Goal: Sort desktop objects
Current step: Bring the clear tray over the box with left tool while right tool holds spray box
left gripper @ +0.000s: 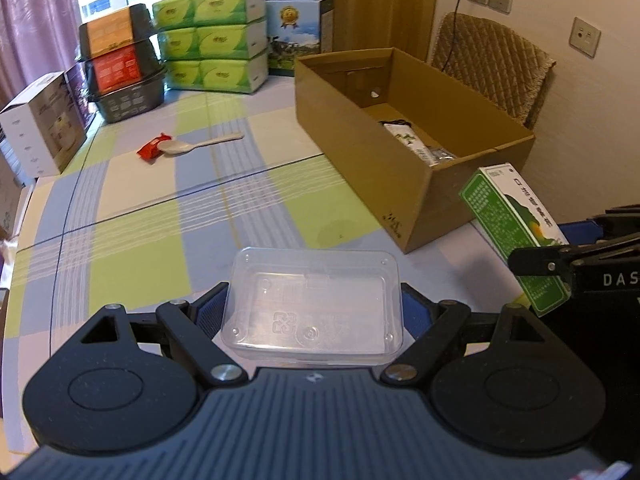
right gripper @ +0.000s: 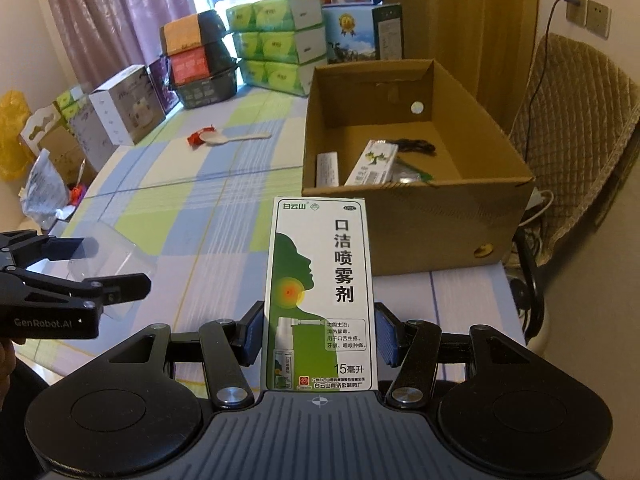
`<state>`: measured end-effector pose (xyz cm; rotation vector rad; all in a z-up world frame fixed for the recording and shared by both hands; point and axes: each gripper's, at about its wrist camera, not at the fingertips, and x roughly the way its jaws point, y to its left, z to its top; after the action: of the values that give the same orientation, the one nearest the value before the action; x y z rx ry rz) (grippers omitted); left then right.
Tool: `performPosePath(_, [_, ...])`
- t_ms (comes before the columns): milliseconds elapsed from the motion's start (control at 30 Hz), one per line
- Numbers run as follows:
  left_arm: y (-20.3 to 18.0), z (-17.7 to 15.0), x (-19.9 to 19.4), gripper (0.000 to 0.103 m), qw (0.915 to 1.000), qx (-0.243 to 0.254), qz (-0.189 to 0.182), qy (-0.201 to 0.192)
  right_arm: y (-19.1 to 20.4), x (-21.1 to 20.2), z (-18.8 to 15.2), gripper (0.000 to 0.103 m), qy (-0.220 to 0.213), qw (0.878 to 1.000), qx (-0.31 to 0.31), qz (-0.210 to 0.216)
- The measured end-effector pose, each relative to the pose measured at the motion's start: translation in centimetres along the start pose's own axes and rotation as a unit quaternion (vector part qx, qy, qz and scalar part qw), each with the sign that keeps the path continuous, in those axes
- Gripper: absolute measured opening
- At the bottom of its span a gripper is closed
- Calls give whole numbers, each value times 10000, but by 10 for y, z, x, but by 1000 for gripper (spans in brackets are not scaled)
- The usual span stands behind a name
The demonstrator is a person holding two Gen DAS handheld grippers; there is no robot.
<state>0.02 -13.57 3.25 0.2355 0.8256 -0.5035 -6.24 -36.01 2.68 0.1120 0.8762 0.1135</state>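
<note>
My left gripper [left gripper: 312, 312] is shut on a clear plastic tray [left gripper: 316, 300], held above the checked tablecloth [left gripper: 160, 216]. My right gripper [right gripper: 320, 336] is shut on a green and white medicine box [right gripper: 320, 292], which stands upright between the blue pads. That medicine box [left gripper: 516, 232] and the right gripper [left gripper: 552, 264] also show at the right edge of the left wrist view. The left gripper [right gripper: 108, 268] with the clear tray [right gripper: 116, 260] appears at the left of the right wrist view. An open cardboard box [right gripper: 420, 216] ahead holds several small packages.
A white spoon [left gripper: 192, 146] and a red wrapper [left gripper: 152, 148] lie on the far part of the table. Green tissue packs [left gripper: 212, 36], stacked black baskets [left gripper: 120, 64] and cartons [left gripper: 40, 132] line the back edge. A padded chair [right gripper: 576, 140] stands at the right.
</note>
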Motion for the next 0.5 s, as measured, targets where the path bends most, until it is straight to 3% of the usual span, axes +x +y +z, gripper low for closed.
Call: performPosePath(500, [-20, 22, 6, 84, 9997, 133, -187, -119, -32, -14, 11, 52, -244, 9989, 197, -343])
